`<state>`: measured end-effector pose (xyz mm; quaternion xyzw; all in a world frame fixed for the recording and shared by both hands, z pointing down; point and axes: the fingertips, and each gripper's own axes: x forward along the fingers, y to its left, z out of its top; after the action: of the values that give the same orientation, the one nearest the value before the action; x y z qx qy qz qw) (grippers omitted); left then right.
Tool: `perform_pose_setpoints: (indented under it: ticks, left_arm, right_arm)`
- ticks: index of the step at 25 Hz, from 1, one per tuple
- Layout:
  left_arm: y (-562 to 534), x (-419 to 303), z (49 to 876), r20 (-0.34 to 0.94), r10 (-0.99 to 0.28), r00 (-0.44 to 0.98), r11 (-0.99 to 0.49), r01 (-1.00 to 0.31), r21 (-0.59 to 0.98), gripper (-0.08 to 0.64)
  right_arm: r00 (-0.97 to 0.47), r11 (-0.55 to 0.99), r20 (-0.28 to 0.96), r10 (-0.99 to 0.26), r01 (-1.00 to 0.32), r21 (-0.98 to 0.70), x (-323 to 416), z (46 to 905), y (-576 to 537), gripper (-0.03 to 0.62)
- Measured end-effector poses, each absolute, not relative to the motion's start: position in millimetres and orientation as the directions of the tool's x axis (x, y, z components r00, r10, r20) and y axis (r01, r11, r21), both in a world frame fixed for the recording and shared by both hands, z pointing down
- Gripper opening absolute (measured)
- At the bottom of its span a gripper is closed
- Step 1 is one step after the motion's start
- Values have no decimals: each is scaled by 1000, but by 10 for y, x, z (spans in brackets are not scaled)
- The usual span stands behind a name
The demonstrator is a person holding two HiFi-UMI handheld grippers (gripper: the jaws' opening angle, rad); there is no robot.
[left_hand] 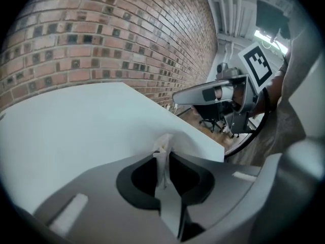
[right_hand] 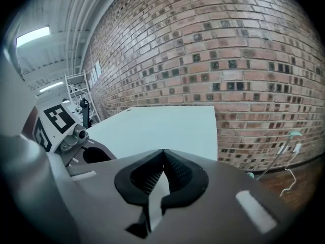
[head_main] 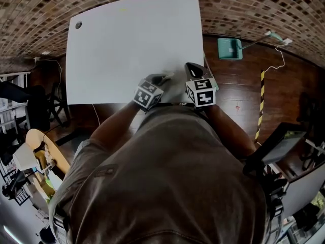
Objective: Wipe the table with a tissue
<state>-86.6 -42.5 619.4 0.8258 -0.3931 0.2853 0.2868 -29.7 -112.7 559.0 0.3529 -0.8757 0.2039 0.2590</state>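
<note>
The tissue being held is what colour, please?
The tissue is white, best seen in the left gripper view.

Both bare forearms reach forward from the torso, the left forearm [head_main: 114,125] angled inward and the right forearm [head_main: 229,128] likewise, so the two tools sit close side by side. The left hand-held gripper [head_main: 165,77] points forward and to the right, its jaws pressed together on a thin fold of white tissue [left_hand: 163,144]. The right hand-held gripper [head_main: 191,66] points forward, its jaws closed against each other with nothing between them.
</note>
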Motion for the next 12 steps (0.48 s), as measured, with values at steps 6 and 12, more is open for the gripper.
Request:
perform_pose_setpoints:
  ticks: [6, 12]
  left_arm:
    - [-652, -1627, 6059, 688, -621, 375, -370, -914, 164, 38]
    - [-645, -2169, 6185, 741, -611, 280, -285, -950, 125, 38]
  right_arm:
    - [-617, 669, 599, -510, -722, -175, -418, 5579, -1118, 14]
    - [-618, 677, 607, -500, -716, -170, -566, 5585, -1034, 14]
